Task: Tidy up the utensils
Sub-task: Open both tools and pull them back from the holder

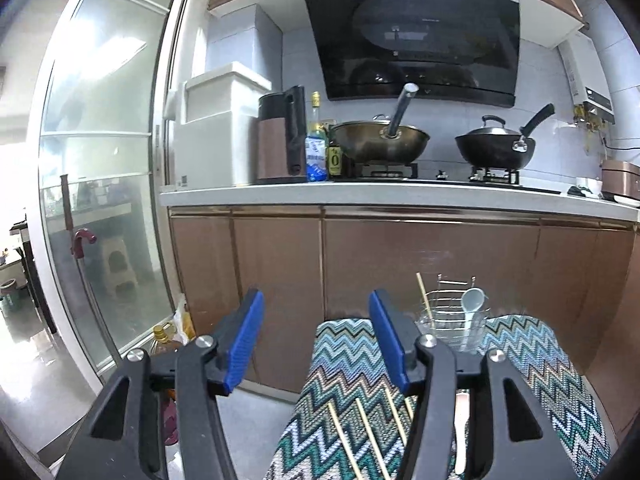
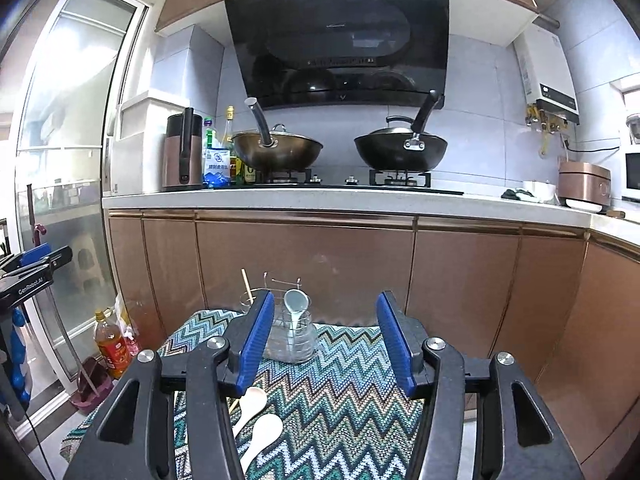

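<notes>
In the left wrist view, the left gripper [image 1: 316,340] sits at six o'clock with its blue pads [image 1: 244,340] apart and nothing between them. Under it, several chopsticks [image 1: 340,436] lie flat on the zigzag-patterned cloth [image 1: 344,364]. At four o'clock stands a wire utensil rack [image 1: 452,320], a pale spoon [image 1: 472,304] leaning in it; just beside it, a glass [image 1: 426,322] holds one upright chopstick [image 1: 424,296].

In the right wrist view, the right gripper [image 2: 326,342] also has its jaws apart and empty. Two white spoons [image 2: 260,430] rest on the cloth at seven o'clock, partly behind the left finger. The rack stands at about twelve o'clock of the gripper, near the cloth's far edge. Beyond, two woks [image 2: 280,150] sit on the stove.
</notes>
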### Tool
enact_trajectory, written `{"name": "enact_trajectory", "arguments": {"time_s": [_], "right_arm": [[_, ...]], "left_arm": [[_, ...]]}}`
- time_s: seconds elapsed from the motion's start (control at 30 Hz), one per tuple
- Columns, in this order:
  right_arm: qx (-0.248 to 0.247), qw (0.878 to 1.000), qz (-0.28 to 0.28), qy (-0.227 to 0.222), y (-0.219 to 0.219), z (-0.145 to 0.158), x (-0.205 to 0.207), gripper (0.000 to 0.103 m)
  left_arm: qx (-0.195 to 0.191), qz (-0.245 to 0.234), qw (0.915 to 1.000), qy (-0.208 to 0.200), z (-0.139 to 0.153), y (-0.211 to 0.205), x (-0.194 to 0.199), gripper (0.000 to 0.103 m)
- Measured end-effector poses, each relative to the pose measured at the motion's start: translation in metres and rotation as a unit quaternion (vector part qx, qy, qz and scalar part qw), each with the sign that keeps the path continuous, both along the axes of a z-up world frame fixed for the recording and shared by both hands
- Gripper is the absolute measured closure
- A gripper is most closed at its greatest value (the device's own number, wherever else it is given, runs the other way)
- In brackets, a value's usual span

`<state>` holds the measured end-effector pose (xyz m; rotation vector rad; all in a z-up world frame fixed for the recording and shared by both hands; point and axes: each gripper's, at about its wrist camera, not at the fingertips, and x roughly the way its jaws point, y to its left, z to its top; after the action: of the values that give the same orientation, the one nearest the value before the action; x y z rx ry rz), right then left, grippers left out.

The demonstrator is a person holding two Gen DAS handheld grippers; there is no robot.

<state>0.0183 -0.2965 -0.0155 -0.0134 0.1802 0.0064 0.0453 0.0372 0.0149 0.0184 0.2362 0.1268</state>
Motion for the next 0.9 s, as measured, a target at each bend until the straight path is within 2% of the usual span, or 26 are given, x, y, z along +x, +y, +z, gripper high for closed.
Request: {"name": "enact_trajectory", "arguments": {"time_s": [0.47,0.8,0.9], "right_arm": [[0.013,1.0,-0.007,0.022,-0.011,-0.018,0.018,0.049],[0.033,0.998,-0.016,0.049,-0.029,-0.038,0.04,0.049],[0.035,0.998,-0.017,0.057,-0.033,-0.043,0.046,0.049]], "left_arm": [[-0.022,0.039,0.9981,0.042,-0.023,0.026,0.026,0.05],[-0.028,0.046,0.9943,0.091,-0.047,0.033,0.055,0.05],[-0.041,0.037,0.9924,0.11,-0.053,0.036,0.064,0.05]]}}
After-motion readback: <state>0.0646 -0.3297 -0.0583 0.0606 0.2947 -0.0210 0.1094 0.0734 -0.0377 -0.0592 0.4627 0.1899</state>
